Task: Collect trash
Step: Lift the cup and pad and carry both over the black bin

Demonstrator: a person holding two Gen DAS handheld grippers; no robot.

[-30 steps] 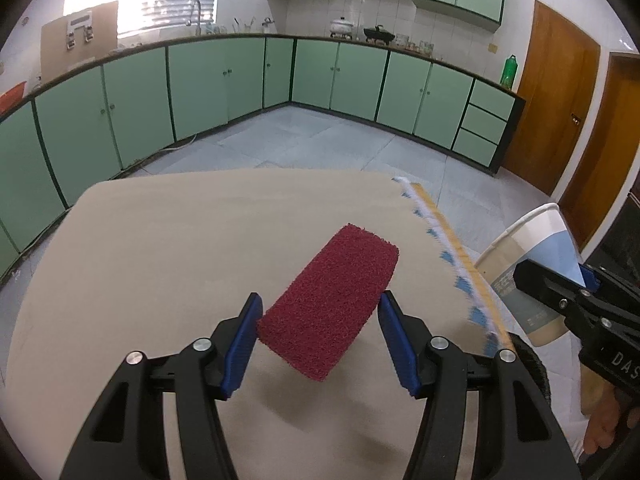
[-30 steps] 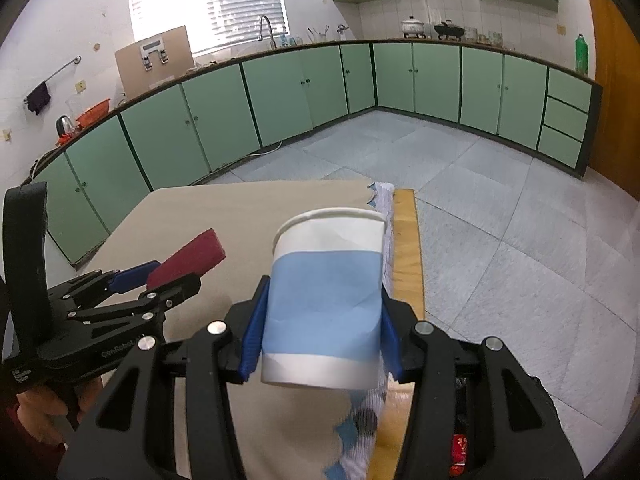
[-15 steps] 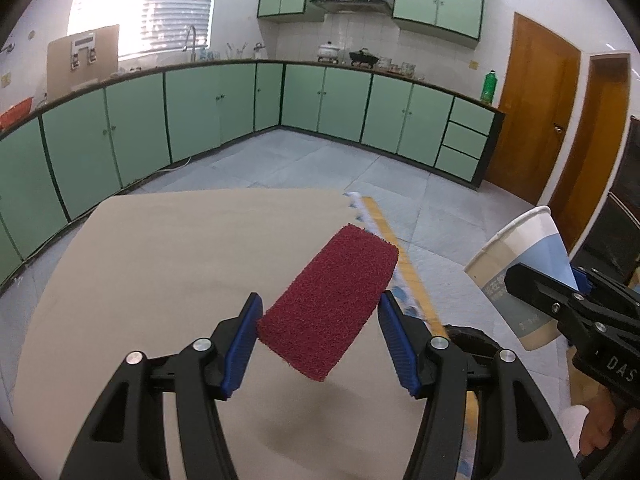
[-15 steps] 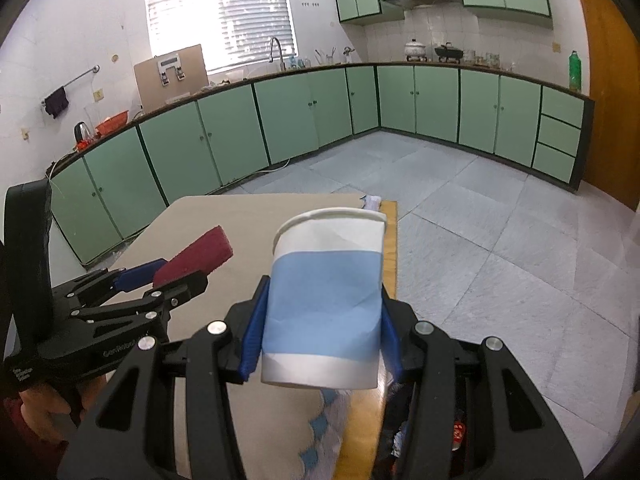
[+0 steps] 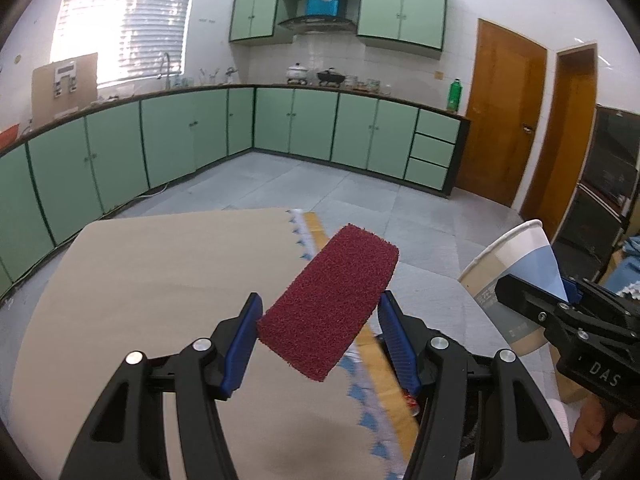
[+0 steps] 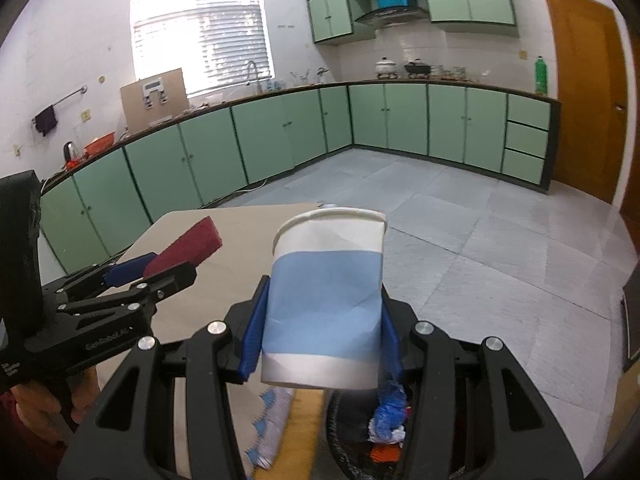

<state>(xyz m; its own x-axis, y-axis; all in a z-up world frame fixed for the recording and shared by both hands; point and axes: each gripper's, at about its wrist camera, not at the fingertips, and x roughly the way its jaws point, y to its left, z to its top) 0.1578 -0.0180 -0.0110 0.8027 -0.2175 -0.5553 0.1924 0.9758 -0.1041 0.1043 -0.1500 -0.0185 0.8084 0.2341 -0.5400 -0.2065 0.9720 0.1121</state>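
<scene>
The tiled floor (image 6: 500, 240) across the frame's right is open. At bottom centre, the bin (image 6: 360, 436) already holds crumpled trash (image 6: 386, 416). The table (image 5: 140, 280) fills lower left.

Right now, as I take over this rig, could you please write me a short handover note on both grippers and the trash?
Left gripper: shut on the dark red rectangular scouring pad, held above the table's edge.
Right gripper: shut on the white and blue paper cup, upright, its wall creased, above the black trash bin.
The bin stands on the floor beside the beige-covered table; crumpled blue and orange waste already lies in it.
Done: both items are lifted off the table.
Left: bring each over the bin's opening and release it, the cup likely first.
</scene>
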